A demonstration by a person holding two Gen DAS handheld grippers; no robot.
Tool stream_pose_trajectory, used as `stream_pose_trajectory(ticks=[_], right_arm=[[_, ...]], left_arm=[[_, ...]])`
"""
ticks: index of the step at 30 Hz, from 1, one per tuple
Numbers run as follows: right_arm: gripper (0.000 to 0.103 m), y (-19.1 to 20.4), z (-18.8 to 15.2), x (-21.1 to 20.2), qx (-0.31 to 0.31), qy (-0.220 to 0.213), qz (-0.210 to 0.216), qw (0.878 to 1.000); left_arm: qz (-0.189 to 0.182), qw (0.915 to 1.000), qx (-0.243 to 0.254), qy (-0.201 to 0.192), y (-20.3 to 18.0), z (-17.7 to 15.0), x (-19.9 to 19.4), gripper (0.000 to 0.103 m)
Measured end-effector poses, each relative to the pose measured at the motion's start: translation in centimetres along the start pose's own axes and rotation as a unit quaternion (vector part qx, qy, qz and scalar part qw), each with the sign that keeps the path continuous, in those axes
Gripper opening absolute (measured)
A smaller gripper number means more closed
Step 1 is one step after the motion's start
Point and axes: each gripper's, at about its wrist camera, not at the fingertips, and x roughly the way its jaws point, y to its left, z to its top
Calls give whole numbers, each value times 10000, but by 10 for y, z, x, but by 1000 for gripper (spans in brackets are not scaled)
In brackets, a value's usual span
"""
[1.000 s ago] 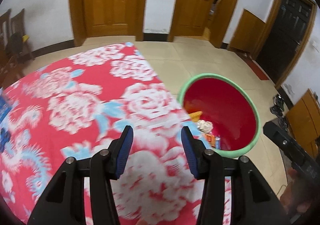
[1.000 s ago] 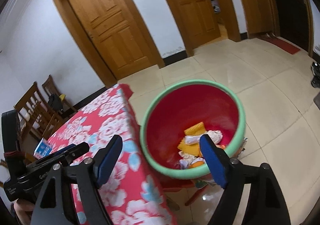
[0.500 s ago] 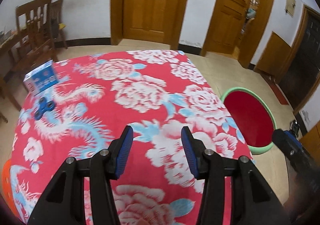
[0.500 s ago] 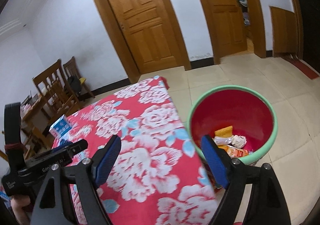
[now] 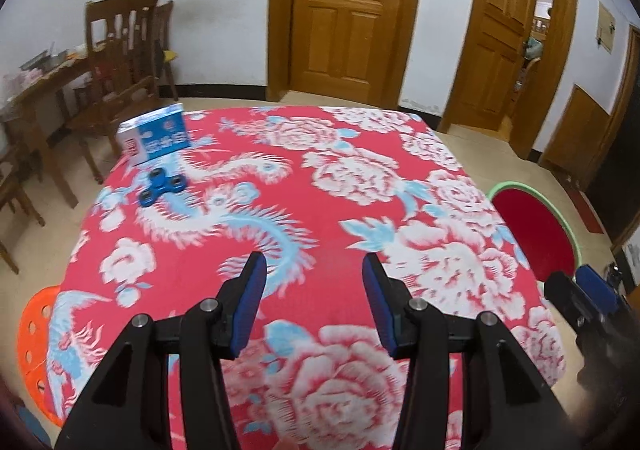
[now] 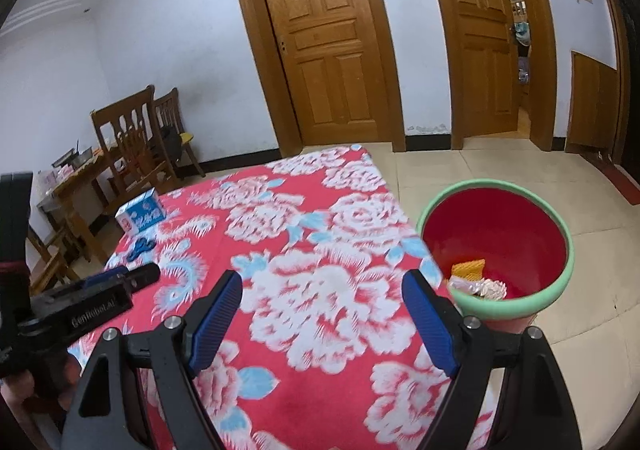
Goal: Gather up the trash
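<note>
Two claws hang above one desk (image 5: 340, 186) draped in a red cloth printed with white peonies and pale blue leaves. The left claw (image 5: 312, 302) is released, its two blue-padded fingers spread with only cloth showing between them; the right claw (image 6: 322, 318) is likewise released and grasps nothing, its fingers wide apart over the desk's near right part. Two things lie on the cloth, both at the far left corner: one blue and white box (image 5: 154, 136) standing close to the edge, and one blue fidget spinner (image 5: 160, 186) lying flat just in front of it, apart from the box. On the floor beside the desk's right edge stands one red bin with a green rim (image 6: 496, 254). The collected trash (image 6: 476, 280) sits at its bottom: one orange-yellow wrapper and one crumpled whitish piece can be counted, with more perhaps hidden by the rim. From the left wrist view the same bin (image 5: 536, 230) shows only its red inside and part of the rim. One orange perforated stool (image 5: 34, 326) pokes out under the desk's near left corner. Two wooden chairs (image 6: 136, 138) stand by the far wall beside a small cluttered wooden side table, and two wooden doors (image 6: 324, 42) are in the back wall, the right one ajar.
</note>
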Motion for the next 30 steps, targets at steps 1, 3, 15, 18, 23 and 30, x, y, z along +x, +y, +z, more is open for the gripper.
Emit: stream_pose_trajectory(ticks=[1, 3, 15, 18, 23, 30], right_arm=[[84, 3, -4, 1, -23, 39, 21, 10000], [84, 8, -11, 2, -71, 117, 25, 9999], [84, 26, -28, -12, -272, -299, -189, 9990], [84, 26, -27, -13, -249, -338, -149, 9990], [84, 27, -29, -11, -242, -269, -130, 9993], [84, 28, -30, -9, -250, -223, -112, 9994]], left_arm=[[56, 10000, -22, -23, 3, -3, -2, 50], [199, 9997, -89, -91, 10, -11, -5, 50], [708, 9959, -410, -388, 41, -39, -14, 50], [714, 9957, -409, -419, 43, -43, -14, 50], [701, 9958, -392, -431, 42, -45, -14, 50], [691, 9959, -383, -442, 41, -46, -14, 50]])
